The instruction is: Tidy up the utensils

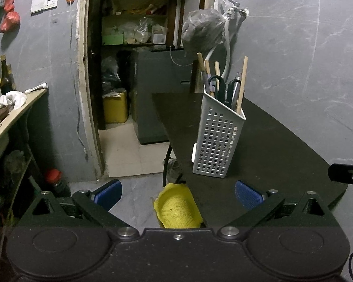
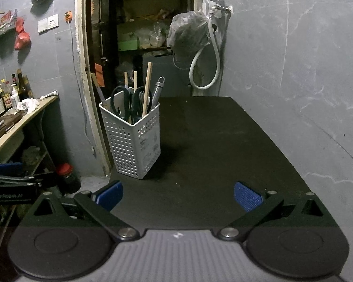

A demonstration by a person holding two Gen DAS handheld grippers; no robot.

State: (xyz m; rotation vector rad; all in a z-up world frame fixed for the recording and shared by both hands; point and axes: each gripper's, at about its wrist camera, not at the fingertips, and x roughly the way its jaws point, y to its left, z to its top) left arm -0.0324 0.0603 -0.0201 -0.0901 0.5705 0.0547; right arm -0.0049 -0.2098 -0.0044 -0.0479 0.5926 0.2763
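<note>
A white perforated utensil holder [image 1: 217, 138] stands on the black table [image 1: 282, 155] near its left edge; it also shows in the right wrist view [image 2: 135, 141]. It holds wooden chopsticks [image 2: 146, 89], black-handled scissors [image 2: 122, 103] and a metal utensil [image 2: 158, 91]. My left gripper [image 1: 178, 195] is open and empty, held at the table's left edge, in front of the holder. My right gripper [image 2: 178, 195] is open and empty over the table's near side, to the right of the holder.
A yellow object [image 1: 177, 210] lies on the floor below the table edge. A side counter [image 2: 18, 122] with bottles stands at the left. A red-capped jar [image 2: 67, 176] sits on the floor. A doorway with storage shelves [image 1: 134, 30] opens behind. A hose [image 2: 209, 70] hangs on the wall.
</note>
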